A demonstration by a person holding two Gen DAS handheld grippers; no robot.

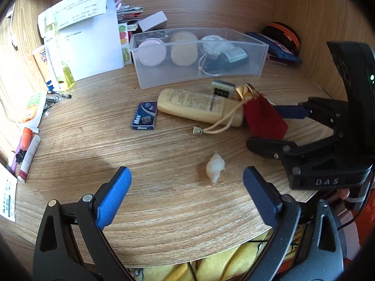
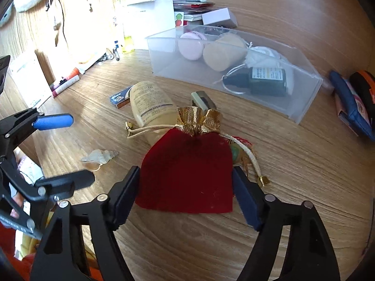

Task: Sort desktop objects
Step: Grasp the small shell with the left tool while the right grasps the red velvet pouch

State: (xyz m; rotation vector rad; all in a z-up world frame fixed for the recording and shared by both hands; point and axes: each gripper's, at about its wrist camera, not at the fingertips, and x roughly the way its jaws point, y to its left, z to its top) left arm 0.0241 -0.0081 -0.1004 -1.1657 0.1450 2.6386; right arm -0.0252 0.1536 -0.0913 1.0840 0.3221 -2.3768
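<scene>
A red velvet pouch (image 2: 187,175) with a gold top and cream drawstrings lies on the wooden desk, between the fingers of my right gripper (image 2: 186,194). The fingers sit at its two sides, touching or nearly touching. In the left wrist view the pouch (image 1: 264,119) is at the right with the right gripper (image 1: 271,128) around it. My left gripper (image 1: 186,180) is open and empty above a small white seashell (image 1: 215,167), which also shows in the right wrist view (image 2: 99,158). A cream lotion tube (image 1: 196,106) lies beside the pouch.
A clear plastic bin (image 1: 201,75) at the back holds a pink compact, a tan puff, a white pouch and a dark bottle. A blue box (image 1: 144,119), a mahjong tile (image 1: 222,89), pens and tubes at left (image 1: 29,145), a blue wallet (image 1: 279,46) and papers stand around.
</scene>
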